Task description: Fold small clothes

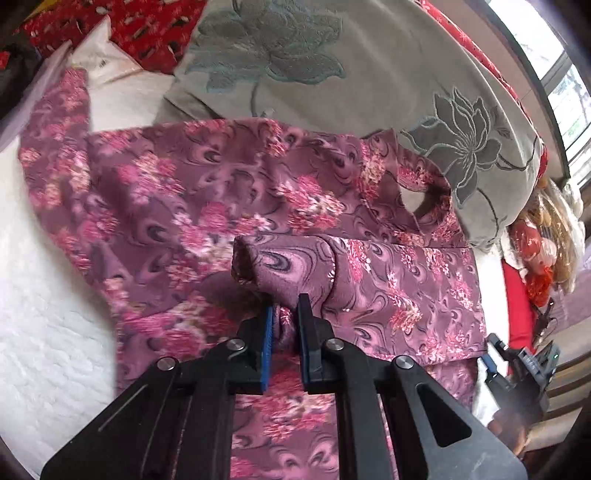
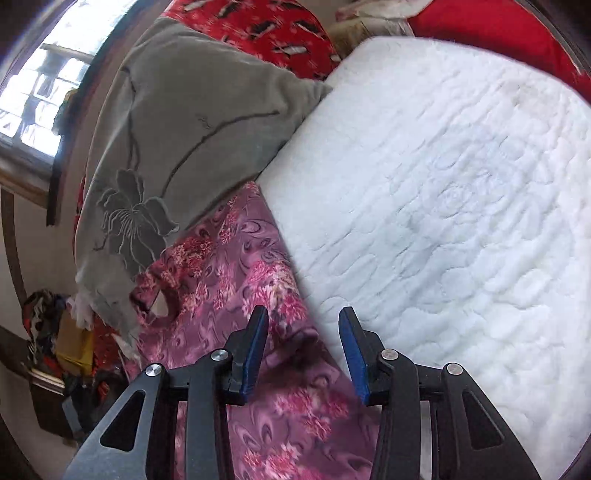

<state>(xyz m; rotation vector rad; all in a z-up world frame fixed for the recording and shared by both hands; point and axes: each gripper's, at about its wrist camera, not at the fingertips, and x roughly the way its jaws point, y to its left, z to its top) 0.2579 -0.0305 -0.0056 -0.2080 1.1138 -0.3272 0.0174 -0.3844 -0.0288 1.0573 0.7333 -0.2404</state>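
Observation:
A purple garment with pink flowers (image 1: 184,206) lies spread on a white quilted bed (image 1: 48,332). My left gripper (image 1: 286,310) is shut on a fold of its sleeve (image 1: 291,266), which is folded across the body of the garment. The right gripper also shows at the right edge of the left wrist view (image 1: 517,365). In the right wrist view my right gripper (image 2: 304,321) is open and empty, just above the garment's edge (image 2: 236,266) where it meets the white bed (image 2: 443,184). The neck opening (image 2: 162,299) lies to its left.
A grey cushion with embroidered flowers (image 1: 369,74) lies just behind the garment, and also shows in the right wrist view (image 2: 177,122). Red patterned fabric (image 1: 147,29) and a white pillow (image 1: 107,62) lie at the back. Cluttered items (image 1: 543,251) sit past the bed's right side.

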